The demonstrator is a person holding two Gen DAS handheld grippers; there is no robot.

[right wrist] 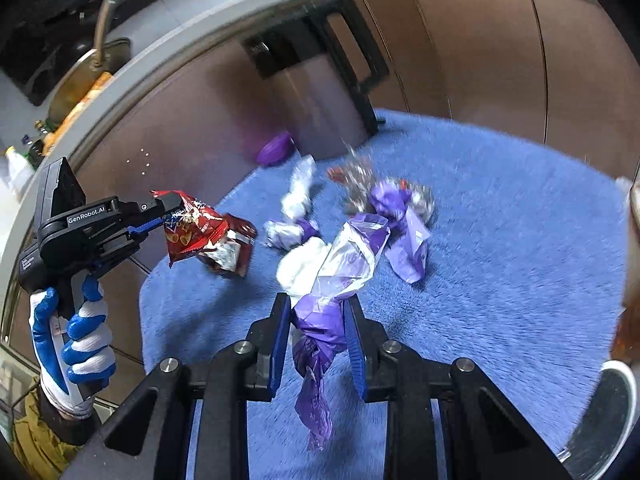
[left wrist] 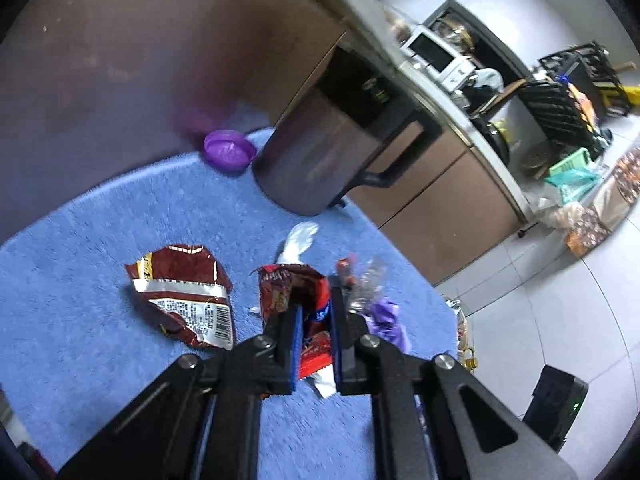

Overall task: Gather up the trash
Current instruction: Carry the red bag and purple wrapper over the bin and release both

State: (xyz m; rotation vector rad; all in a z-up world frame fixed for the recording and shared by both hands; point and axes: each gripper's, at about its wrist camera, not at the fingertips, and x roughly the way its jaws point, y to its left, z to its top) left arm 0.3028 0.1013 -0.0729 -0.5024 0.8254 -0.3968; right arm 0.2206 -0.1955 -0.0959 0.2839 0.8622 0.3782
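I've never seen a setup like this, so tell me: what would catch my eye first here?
Probably the two handheld tongs, each clamped on litter above a blue rug: the left tongs grip a red snack bag, the right tongs a purple and clear wrapper. Then the scraps on the rug, and the metal bin with a purple lid beside it against the brown cabinets.

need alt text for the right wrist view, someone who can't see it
The right gripper pinches a purple and clear plastic wrapper above a blue fluffy mat. At left, a gloved hand holds the left gripper, shut on a red snack bag. More crumpled wrappers lie on the mat, and a metal bin stands against brown cabinets behind.
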